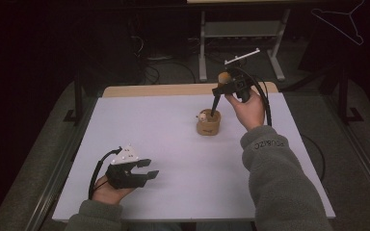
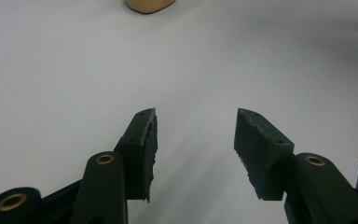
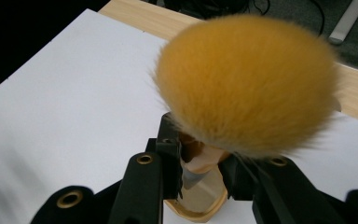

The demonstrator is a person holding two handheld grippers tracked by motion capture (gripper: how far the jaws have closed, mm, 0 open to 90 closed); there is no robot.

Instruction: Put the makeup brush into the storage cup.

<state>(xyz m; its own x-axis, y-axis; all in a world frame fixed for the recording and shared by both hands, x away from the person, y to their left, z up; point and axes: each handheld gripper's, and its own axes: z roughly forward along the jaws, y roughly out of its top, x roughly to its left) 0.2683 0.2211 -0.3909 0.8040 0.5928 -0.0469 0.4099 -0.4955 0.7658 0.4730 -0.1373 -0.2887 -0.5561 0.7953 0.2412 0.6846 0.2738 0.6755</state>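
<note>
Seen from the high view: right tool (image 1: 220, 91) clamped on a brush (image 1: 224, 77), handle tip lowered into the wooden cup (image 1: 208, 126) mid-desk (image 1: 173, 144), beside something pale inside; placement judged nearly done, release left. Left tool (image 2: 193, 140) view: jaws half open, empty. Right tool view: bristles up, handle over the cup.

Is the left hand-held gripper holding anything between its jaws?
No, the left hand-held gripper stands open over the bare white table.
</note>
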